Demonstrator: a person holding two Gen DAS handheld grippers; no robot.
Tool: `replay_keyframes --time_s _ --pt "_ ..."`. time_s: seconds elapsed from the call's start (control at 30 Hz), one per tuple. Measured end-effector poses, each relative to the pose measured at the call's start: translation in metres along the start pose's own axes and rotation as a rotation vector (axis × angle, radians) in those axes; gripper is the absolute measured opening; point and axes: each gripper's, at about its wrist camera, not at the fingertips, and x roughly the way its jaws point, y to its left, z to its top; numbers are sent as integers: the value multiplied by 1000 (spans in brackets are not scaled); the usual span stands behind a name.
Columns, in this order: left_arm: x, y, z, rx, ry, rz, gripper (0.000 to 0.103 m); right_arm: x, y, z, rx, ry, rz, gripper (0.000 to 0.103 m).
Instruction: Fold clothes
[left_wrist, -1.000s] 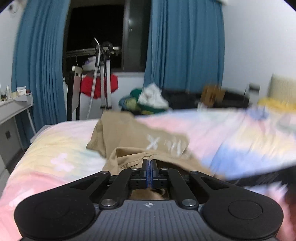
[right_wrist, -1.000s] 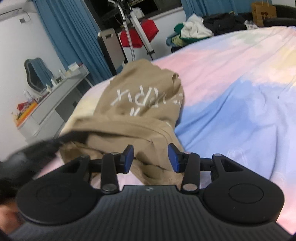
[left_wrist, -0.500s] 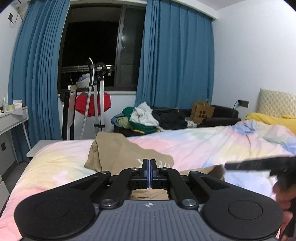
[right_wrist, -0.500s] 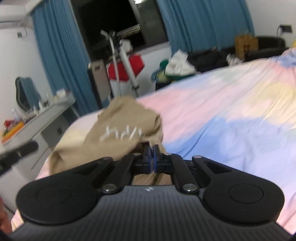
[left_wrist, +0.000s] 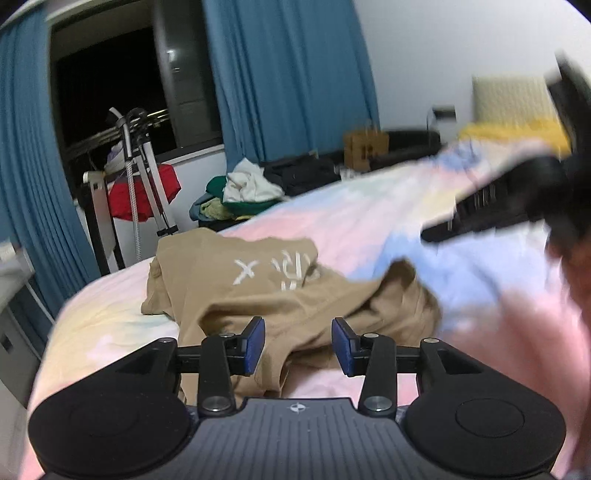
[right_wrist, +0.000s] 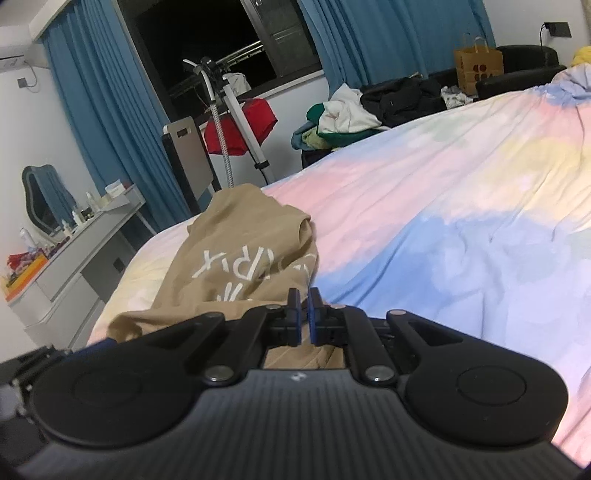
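blurring smears the right gripper (left_wrist: 491, 218) where it crosses the left wrist view's upper right, and both gripper bodies hide the near hem of the tan t-shirt (left_wrist: 258, 291), which lies crumpled at the left corner of the pastel bedspread (right_wrist: 461, 221) with wide bare bedding to its right. the left gripper (left_wrist: 297, 345) is opening over the cloth with pads clear of it, the right's jaws nearly together, a slight gap showing, whether they pinch shirt i cannot tell. white print on the shirt is only partly readable, an "x" clearest.

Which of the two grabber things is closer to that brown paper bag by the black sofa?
Right. The right gripper sits nearer the paper bag across the bed; the left gripper, jaws opening over the tan shirt, is farther.
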Motion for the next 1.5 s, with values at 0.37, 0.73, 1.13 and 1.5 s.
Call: replay_keyframes --time_s 0.37,0.73,1.13,1.5 --pt "51 3 -14 9 60 180 3 14 -4 -4 -5 51 -6 54" --pt "-37 36 26 -271 -246 150 3 42 24 -17 -160 99 -35 56" --pt "-18 42 10 -303 -123 286 4 20 6 -33 18 165 -132 31" --pt "19 40 -19 -391 65 307 19 9 18 -20 15 6 -30 11"
